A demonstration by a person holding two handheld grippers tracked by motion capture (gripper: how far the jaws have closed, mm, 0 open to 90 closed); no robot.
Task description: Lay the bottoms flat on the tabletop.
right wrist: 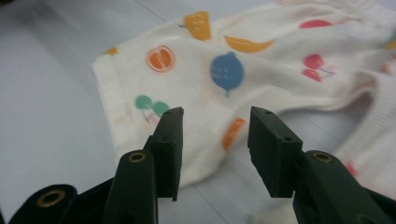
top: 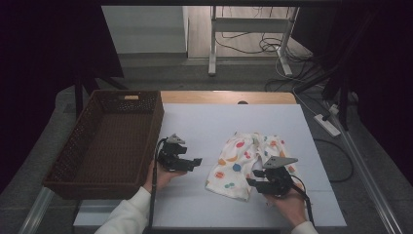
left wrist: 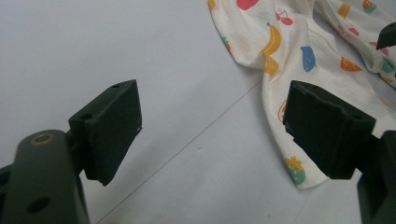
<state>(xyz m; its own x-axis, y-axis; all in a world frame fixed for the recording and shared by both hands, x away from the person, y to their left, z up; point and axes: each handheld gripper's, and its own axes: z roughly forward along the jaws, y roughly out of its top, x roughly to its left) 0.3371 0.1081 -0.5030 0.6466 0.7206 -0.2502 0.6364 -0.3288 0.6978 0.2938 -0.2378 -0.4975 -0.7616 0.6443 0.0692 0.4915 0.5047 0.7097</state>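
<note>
Now both tools point(top: 196, 161) point(top: 251, 183) gape beside the fruit-print shorts point(top: 238, 161).

the left gripper point(top: 194, 161) is held low with its jaws wide apart. the right gripper point(top: 251, 182) is low too, jaws partly apart, holding nothing.

Dim room, bright tabletop

Grey floor point(top: 160, 73) behind, white desk frame point(top: 251, 24) with tangled cables point(top: 265, 46) under it, power strip point(top: 327, 124) lying off right, dark edges both sides.
</note>
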